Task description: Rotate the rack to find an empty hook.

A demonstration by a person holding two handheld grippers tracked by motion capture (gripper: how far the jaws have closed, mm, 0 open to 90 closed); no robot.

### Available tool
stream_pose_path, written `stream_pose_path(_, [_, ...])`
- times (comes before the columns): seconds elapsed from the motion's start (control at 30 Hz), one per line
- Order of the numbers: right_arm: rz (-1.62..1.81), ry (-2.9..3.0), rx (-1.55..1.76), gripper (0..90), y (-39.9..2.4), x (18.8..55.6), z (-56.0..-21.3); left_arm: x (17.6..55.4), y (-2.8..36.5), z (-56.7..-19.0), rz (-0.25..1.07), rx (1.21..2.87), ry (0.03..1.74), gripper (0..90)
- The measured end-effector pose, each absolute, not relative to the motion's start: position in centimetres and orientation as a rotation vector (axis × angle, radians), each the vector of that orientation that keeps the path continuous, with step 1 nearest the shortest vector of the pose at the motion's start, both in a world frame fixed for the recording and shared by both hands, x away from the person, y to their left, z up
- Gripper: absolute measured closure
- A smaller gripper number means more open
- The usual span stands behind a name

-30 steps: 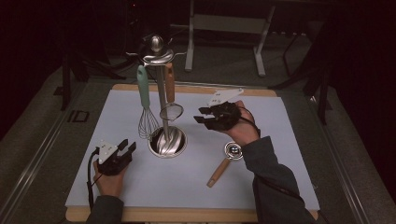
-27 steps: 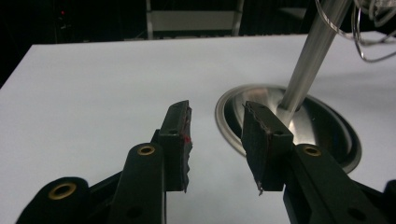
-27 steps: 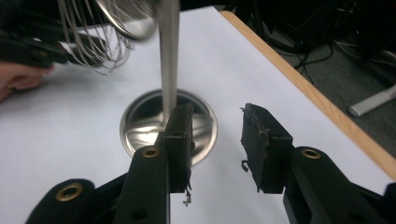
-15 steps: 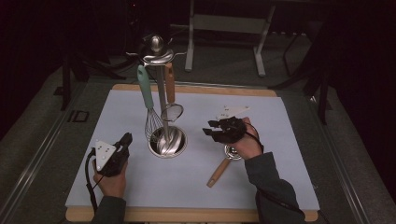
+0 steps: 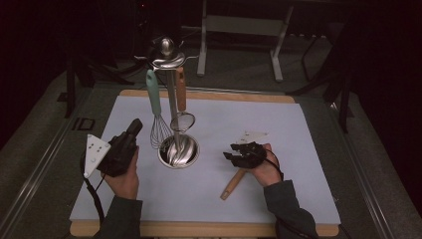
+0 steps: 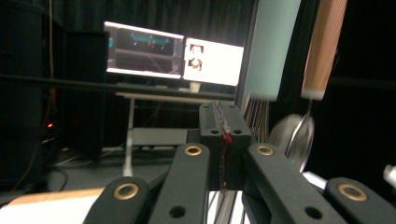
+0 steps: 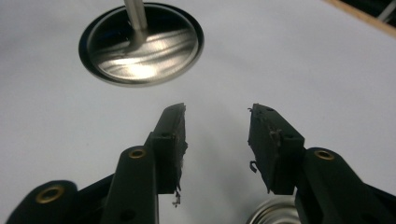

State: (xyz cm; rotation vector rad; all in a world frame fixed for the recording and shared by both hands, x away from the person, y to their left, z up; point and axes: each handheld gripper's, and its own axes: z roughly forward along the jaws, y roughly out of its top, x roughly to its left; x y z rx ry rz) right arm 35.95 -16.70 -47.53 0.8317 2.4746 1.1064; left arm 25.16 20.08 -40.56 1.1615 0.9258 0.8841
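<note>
Wooden-handled steel utensil (image 5: 234,183) lies flat under the right gripper (image 5: 234,155), whose spread, empty jaws have been opening; left gripper (image 6: 223,135) pressed shut; a shallow approach could skid it away.

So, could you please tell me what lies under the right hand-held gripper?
A wooden-handled utensil lies on the pale blue mat under the right hand-held gripper; its metal head is mostly covered.

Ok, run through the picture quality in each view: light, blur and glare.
High view: dim, dark surroundings, the pale blue mat evenly lit and sharp. Left gripper view: the shut left gripper crisp, the mint-green whisk handle and brown wooden handle smeared by blur, the bright monitors washed out. Right gripper view: glare streaks across the round steel stand base, slightly soft.
</note>
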Motion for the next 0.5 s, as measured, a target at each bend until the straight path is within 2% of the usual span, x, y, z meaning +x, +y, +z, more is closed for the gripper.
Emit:
stream_pose_path(0.13, [1.084, 2.471, 0.865, 54.6, -17.4, 36.0, -48.3, 25.1, 19.3, -38.6, 0.873, 1.092, 0.866, 89.7])
stream_pose_path(0.5, [1.156, 2.458, 0.982, 52.5, -18.8, 36.3, -49.2, 25.1, 17.7, -33.7, 0.903, 1.037, 0.731, 89.7])
